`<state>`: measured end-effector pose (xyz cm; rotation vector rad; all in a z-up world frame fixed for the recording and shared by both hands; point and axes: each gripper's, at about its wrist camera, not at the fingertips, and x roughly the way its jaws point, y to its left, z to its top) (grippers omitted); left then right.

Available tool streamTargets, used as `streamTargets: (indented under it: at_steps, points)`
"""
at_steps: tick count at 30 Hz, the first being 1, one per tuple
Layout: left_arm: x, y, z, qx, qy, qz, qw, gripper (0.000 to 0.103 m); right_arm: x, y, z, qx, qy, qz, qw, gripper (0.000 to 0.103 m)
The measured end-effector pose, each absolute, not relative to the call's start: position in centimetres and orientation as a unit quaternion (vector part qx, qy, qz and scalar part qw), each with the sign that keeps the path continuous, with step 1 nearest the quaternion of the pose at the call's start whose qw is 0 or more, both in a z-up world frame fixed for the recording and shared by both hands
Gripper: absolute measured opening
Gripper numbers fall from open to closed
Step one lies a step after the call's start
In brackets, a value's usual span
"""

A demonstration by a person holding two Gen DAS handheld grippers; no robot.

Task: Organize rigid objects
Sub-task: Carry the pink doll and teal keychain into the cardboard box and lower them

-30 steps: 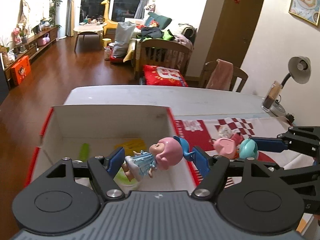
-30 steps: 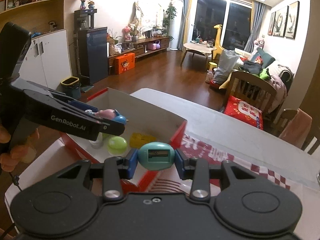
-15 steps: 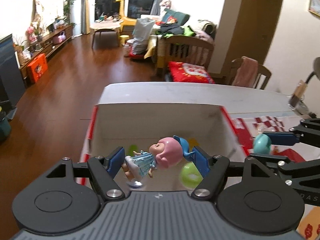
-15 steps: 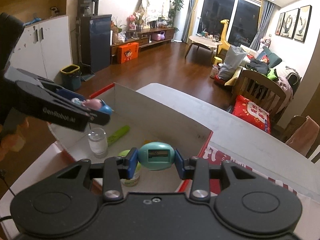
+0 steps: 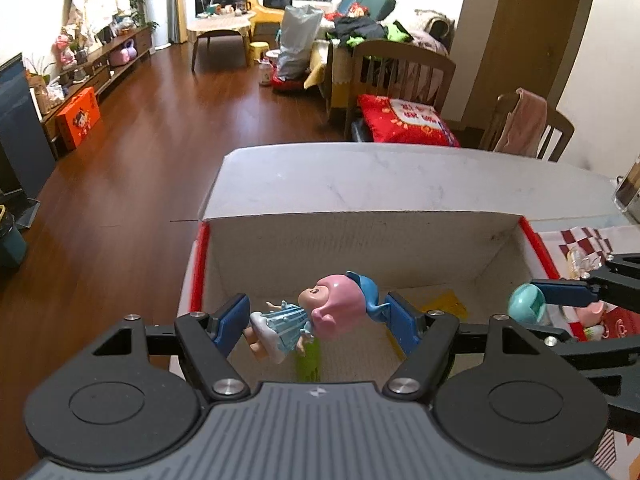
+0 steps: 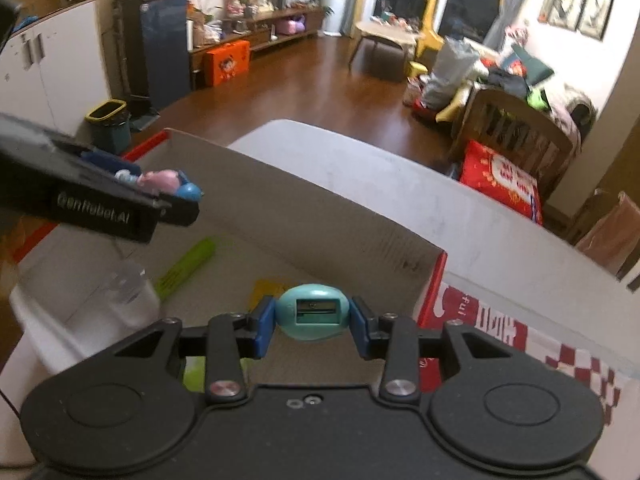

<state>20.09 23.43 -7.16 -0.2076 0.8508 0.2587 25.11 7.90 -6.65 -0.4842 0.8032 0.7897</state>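
Since a second ago we have carried both tongs forward and down, so the open cardboard box (image 5: pixel 360 240) now fills the lower middle of both views where the red checked cloth (image 6: pixel 560 360) lay under them. Our left tongs (image 5: pixel 316 316) pinch the pink-haired doll (image 5: pixel 320 312) sideways, feet at one blue pad and blue bow at the other, above the box floor. Our right tongs (image 6: pixel 312 320) pinch the teal egg-shaped toy (image 6: pixel 314 312), just inside the box's near right corner. The left view shows that toy (image 5: pixel 526 304) from the side beyond the red right rim, with small figures on the cloth behind it. Only the right view shows the clear cup (image 6: pixel 120 292), blurred, by the left wall; the green stick (image 6: pixel 188 264) and yellow card (image 6: pixel 268 292) on the floor are plainest there. The box's far wall rises ahead of both tongs, bare white worktop (image 5: pixel 360 176) lies beyond it, and the box floor's middle is open.
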Motion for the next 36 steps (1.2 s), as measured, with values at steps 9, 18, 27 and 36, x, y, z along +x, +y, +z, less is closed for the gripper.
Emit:
streamTargets:
  at_steps: [9, 18, 27, 36]
  points:
    - [23.0, 23.6, -9.7, -0.080, 0.439, 0.129, 0.886, 0.074, 26.4, 10.4, -9.0, -0.249, 0.399, 0.366, 0.803, 0.038]
    - [24.4, 23.6, -10.2, -0.053, 0.452, 0.124, 0.882, 0.074, 26.3, 11.2, -10.3, -0.261, 0.415, 0.360, 0.794, 0.038]
    - [24.6, 21.9, -10.8, -0.030, 0.461, 0.107, 0.881, 0.074, 26.8, 11.5, -10.5, -0.262, 0.426, 0.347, 0.793, 0.038]
    - [25.3, 22.8, -12.5, -0.081, 0.514, 0.096, 0.849, 0.074, 26.4, 11.5, -10.6, -0.266, 0.432, 0.341, 0.792, 0.044]
